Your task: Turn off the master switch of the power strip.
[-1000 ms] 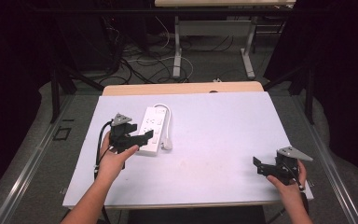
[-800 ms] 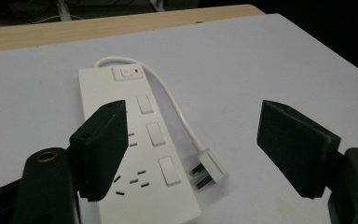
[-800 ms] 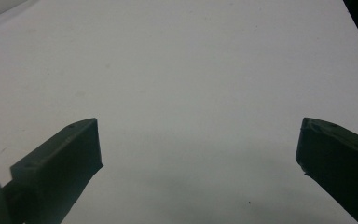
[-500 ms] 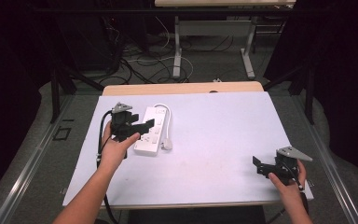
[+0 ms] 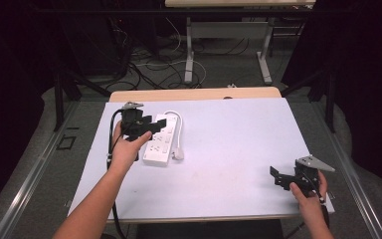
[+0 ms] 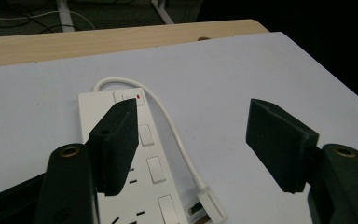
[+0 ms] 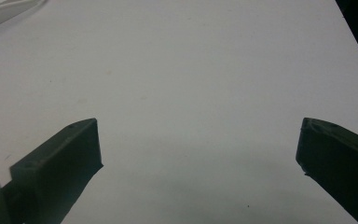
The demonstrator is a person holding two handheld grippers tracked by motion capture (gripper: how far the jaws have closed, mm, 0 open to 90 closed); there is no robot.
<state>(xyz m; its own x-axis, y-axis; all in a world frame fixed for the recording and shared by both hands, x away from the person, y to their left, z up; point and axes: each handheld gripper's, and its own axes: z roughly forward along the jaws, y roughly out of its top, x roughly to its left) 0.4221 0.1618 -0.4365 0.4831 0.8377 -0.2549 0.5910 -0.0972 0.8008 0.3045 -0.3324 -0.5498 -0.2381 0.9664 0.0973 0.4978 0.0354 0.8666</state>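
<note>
A white power strip point(image 5: 160, 143) lies on the left part of the table, its white cord point(image 5: 178, 130) looping round to a flat plug point(image 5: 178, 155) beside it. My left gripper point(image 5: 157, 123) hovers open just above the strip's far end. In the left gripper view the strip point(image 6: 150, 170) shows its row of switches and a red light, and the plug point(image 6: 213, 206) lies below the wide gap of the left gripper point(image 6: 191, 116). My right gripper point(image 5: 274, 174) is held open near the table's front right corner, and in its own view the right gripper point(image 7: 198, 128) has nothing between its jaws.
A white sheet point(image 5: 229, 134) covers the tabletop, with a strip of bare wood point(image 5: 194, 93) along the far edge. Beyond the table are dark floor, cables and the legs of another desk point(image 5: 189, 55).
My left gripper has moved away from the person, from the strip's near side to over its far end. The right gripper and the power strip have stayed put.
</note>
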